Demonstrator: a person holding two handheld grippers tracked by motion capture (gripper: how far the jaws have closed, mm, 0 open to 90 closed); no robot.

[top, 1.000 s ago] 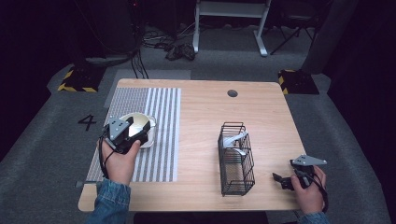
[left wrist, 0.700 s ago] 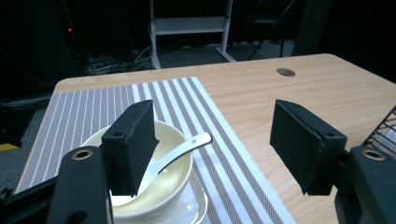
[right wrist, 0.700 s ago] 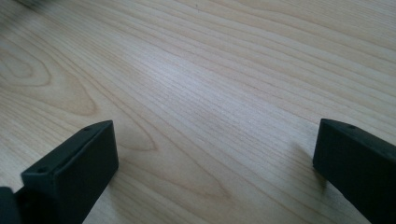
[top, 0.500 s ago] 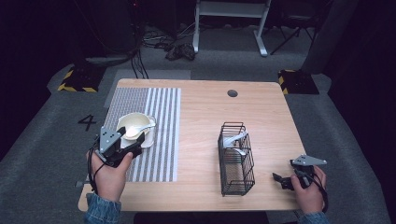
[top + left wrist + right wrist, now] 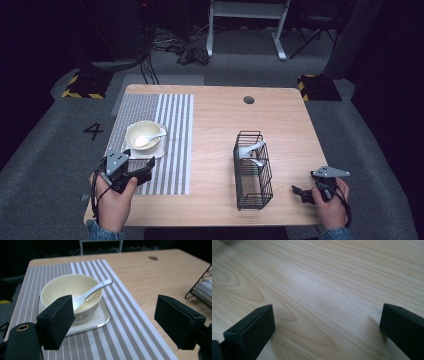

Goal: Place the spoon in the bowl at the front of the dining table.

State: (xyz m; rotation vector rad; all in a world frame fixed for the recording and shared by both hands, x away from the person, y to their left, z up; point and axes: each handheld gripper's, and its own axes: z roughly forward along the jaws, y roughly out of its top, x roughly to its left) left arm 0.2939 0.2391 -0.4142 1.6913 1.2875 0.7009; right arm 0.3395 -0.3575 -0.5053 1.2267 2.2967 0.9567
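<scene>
A cream bowl (image 5: 141, 134) (image 5: 67, 290) with a white spoon (image 5: 151, 137) (image 5: 92, 291) resting in it sits on a small clear square tray (image 5: 100, 317) on the striped placemat (image 5: 172, 135). My left gripper (image 5: 146, 170) (image 5: 115, 322) hovers just in front of the bowl, near the table's front left. Its jaws have just been opening and stand wide apart with nothing between them. My right gripper (image 5: 299, 192) (image 5: 327, 330) rests low over bare wood at the front right, jaws wide open and empty.
A black wire basket (image 5: 252, 170) stands right of centre with white utensils (image 5: 251, 150) inside. A dark round hole (image 5: 248, 100) marks the far side of the wooden table (image 5: 220, 125). A metal stand and cables lie on the floor beyond.
My left gripper has drawn back from over the bowl toward the front edge, leaving the bowl and spoon uncovered. The right gripper has stayed put.
</scene>
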